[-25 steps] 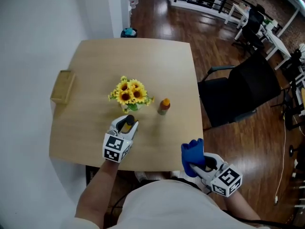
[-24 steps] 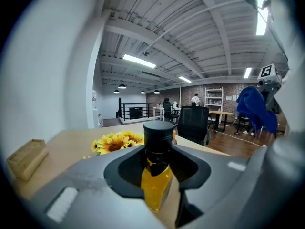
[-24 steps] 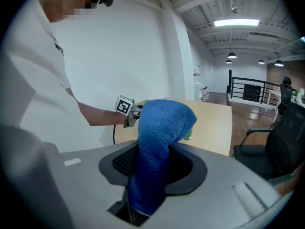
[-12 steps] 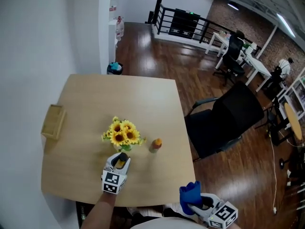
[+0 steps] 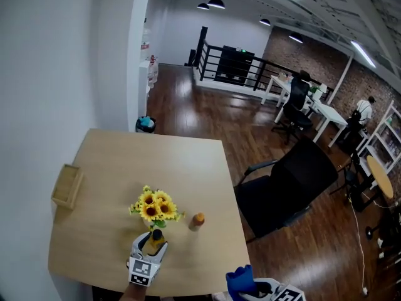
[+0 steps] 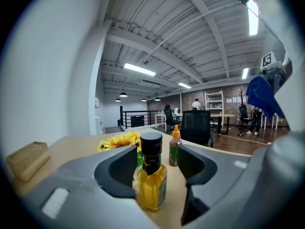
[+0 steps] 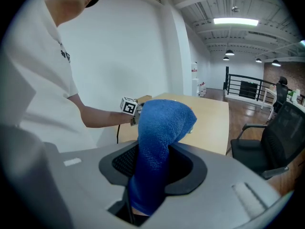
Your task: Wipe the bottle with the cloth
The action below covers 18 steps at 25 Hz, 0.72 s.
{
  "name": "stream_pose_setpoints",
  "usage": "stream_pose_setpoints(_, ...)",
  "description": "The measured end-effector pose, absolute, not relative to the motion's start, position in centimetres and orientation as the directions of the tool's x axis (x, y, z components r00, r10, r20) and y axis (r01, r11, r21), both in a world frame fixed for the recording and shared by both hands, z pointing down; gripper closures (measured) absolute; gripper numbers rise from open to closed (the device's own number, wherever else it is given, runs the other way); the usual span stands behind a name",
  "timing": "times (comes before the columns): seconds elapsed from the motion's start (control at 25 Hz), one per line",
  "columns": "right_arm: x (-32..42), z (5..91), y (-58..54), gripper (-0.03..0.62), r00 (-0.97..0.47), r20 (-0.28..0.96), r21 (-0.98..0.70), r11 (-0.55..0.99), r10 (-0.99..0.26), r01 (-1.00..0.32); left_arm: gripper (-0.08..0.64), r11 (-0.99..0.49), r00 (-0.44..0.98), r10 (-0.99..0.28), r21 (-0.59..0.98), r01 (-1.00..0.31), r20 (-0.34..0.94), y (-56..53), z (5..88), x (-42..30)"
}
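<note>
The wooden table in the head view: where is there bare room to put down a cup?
The whole far half of the light wooden table is bare, beyond the yellow sunflower bunch. Another free patch lies between the small wooden box and the sunflowers. The near middle is crowded: sunflowers, orange-capped sauce bottle and black-capped yellow oil bottle stand close together.

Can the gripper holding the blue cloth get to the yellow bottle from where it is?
Probably yes. The bottle stands between the left gripper's opening jaws; bare table lies between it and the right gripper holding the cloth, though those jaws flank its sides.
</note>
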State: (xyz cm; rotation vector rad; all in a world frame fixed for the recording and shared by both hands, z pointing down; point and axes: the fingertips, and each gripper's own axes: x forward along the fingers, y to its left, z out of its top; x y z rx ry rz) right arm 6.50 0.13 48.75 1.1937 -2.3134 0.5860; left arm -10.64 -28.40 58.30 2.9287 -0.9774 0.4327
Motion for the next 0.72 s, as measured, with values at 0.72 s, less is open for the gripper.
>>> stream_pose_setpoints(0.72,19.3,49.8,9.7,0.437,-0.785,0.397,-0.208,0.787,-0.475,-0.581,0.322,-0.647,0.641,-0.749,0.028,-0.762,0.165,1.5,45.8,0.8)
